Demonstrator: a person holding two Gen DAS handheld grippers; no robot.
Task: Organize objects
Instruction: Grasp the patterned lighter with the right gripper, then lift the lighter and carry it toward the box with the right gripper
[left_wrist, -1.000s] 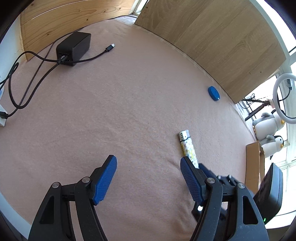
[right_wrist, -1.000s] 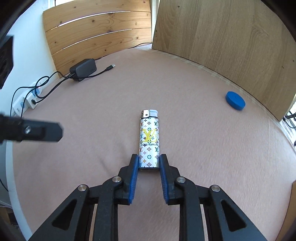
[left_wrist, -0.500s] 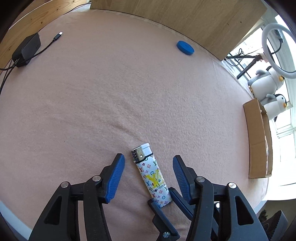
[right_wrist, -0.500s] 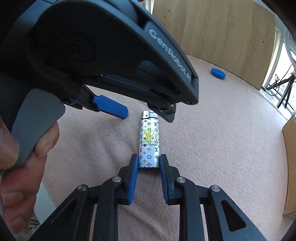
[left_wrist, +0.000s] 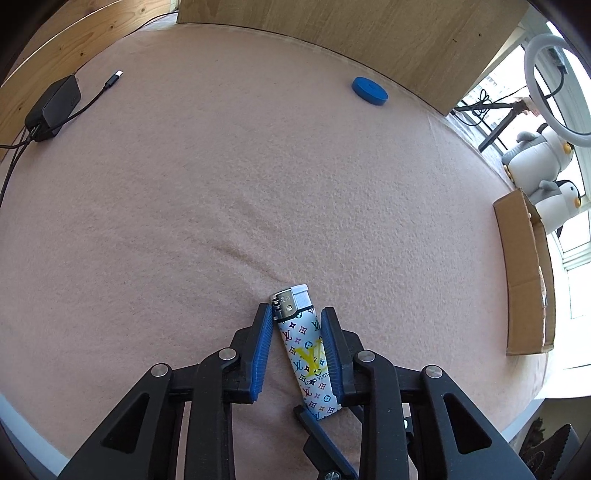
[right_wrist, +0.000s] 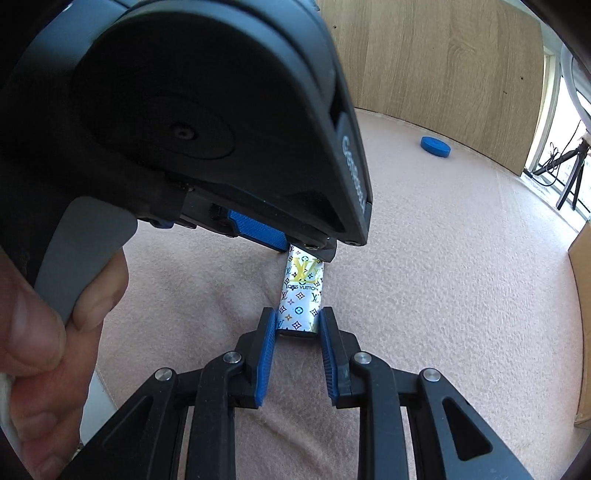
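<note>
Lighter (left_wrist: 305, 350) flat on pink worktop (left_wrist: 221, 192), near its front edge. Right tool (right_wrist: 297, 326) pinching the bottom end tight. Left tool (left_wrist: 296, 319) around the top half, jaws just closing in, right pad touching, left pad close beside. Blue disc (left_wrist: 369, 91) far off by the wooden board.

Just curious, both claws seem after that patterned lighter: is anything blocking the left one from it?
Nothing visible. The lighter lies between the jaws of the left gripper, which have just been closing; the right gripper holds its base.
</note>
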